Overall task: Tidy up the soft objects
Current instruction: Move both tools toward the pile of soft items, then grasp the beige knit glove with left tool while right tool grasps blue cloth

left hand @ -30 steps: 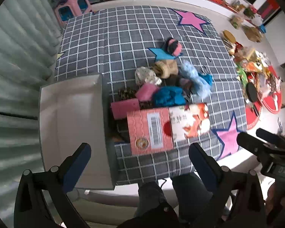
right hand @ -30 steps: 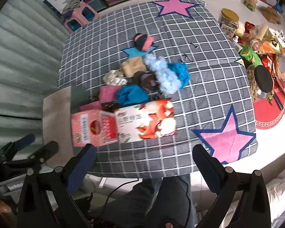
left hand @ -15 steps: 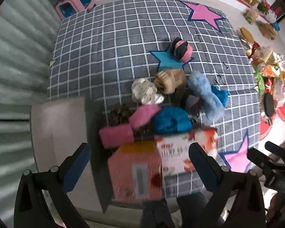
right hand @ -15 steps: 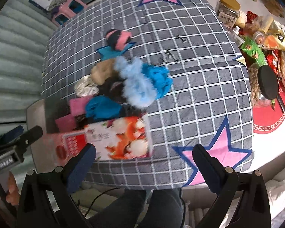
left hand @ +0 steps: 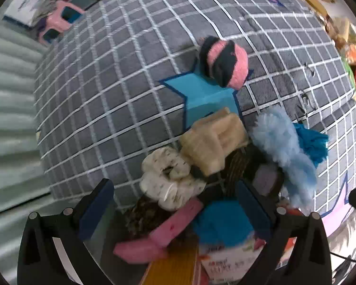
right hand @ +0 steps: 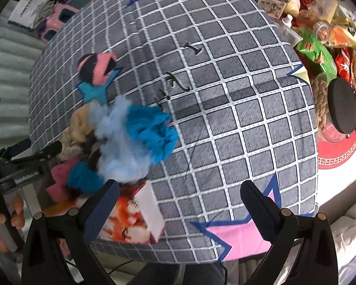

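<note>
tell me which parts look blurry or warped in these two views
Left wrist view: the box at the bottom edge is smeared, and the checked cloth bulges from the fisheye lens. Right wrist view: the fluffy blue pile is soft, and the grid lines curve.

Both fisheye views look steeply down on the grid-cloth table [left hand: 111,90] from its near edge. Left wrist view sits close over the pile of soft items [left hand: 216,166], which fills its lower centre. Right wrist view sits right of the pile [right hand: 128,142], a bit farther back, taking in the table's right edge. Shared: the pile, the pink-and-black roll [left hand: 224,63] [right hand: 97,67], the printed box [right hand: 130,216].
</note>
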